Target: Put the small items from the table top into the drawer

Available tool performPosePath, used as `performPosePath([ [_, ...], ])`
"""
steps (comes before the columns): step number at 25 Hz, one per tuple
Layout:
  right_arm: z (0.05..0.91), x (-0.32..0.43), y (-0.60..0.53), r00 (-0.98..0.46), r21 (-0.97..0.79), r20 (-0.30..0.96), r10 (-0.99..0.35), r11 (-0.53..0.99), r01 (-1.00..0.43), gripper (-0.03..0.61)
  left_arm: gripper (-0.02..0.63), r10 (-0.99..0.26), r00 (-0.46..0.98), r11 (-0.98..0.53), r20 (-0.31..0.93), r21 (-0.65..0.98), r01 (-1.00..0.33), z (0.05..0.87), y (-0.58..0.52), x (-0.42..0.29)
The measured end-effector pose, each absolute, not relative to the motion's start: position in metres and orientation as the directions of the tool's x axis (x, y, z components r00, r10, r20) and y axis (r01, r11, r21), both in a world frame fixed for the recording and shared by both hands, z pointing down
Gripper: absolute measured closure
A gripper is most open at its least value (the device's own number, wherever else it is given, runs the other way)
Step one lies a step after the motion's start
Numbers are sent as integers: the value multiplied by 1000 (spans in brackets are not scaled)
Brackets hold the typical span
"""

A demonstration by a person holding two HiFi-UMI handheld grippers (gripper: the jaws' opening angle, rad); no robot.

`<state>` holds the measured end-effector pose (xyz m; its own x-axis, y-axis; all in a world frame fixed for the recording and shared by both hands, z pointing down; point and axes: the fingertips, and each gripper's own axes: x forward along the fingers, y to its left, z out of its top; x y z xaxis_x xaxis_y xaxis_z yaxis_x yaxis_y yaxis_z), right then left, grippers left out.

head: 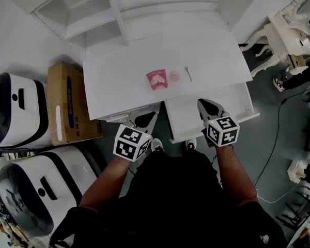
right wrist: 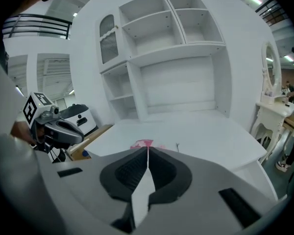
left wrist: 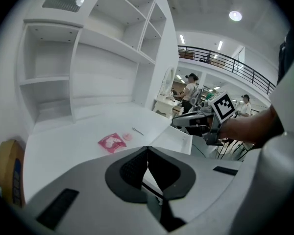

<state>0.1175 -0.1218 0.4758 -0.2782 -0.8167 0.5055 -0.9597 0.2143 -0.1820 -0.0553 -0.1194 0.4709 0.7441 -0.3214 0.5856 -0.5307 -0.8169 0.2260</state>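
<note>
On the white desk top [head: 129, 71] lie a pink packet [head: 157, 79], a small pink round item [head: 174, 76] and a thin metal pin [head: 187, 73]. The drawer [head: 188, 117] under the desk's right half stands pulled out. My left gripper [head: 146, 119] is shut and empty at the desk's front edge, left of the drawer. My right gripper [head: 207, 106] is shut and empty above the drawer. The left gripper view shows the packet [left wrist: 111, 142], the pin [left wrist: 137, 130] and the drawer [left wrist: 179, 136] beyond the closed jaws. In the right gripper view the packet [right wrist: 142, 144] peeks over the jaws.
A white hutch with shelves [head: 93, 14] rises at the desk's back. A cardboard box [head: 67, 102] and two white machines [head: 15, 112] [head: 36, 190] stand on the floor to the left. A white dressing table [head: 289, 30] and cables are at the right.
</note>
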Motion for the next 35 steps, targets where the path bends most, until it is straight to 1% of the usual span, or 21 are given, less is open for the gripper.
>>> performPosePath([
  [5,497,137,-150,-279,-158,529,-801,230,-960,551,603,-389,696,-762,604,215,-612,480,-127,-57],
  [10,533,146,-176,-300,-126,585,-753,282,-951,549,603,-442,644,-679,625,235,-695,495,-133,-55],
  [16,577,161,-210,-300,-107,643,-704,306,-946,549,603,-458,600,-645,656,220,-732,508,-132,-44],
  [23,619,168,-246,-279,-102,689,-669,292,-951,543,603,-448,562,-616,696,215,-758,519,-125,-49],
  [27,637,169,-262,-273,-107,721,-637,288,-952,508,603,-446,551,-604,706,216,-767,519,-123,-49],
  [35,655,172,-273,-239,-95,782,-575,269,-958,509,603,-449,545,-587,708,226,-777,517,-126,-50],
])
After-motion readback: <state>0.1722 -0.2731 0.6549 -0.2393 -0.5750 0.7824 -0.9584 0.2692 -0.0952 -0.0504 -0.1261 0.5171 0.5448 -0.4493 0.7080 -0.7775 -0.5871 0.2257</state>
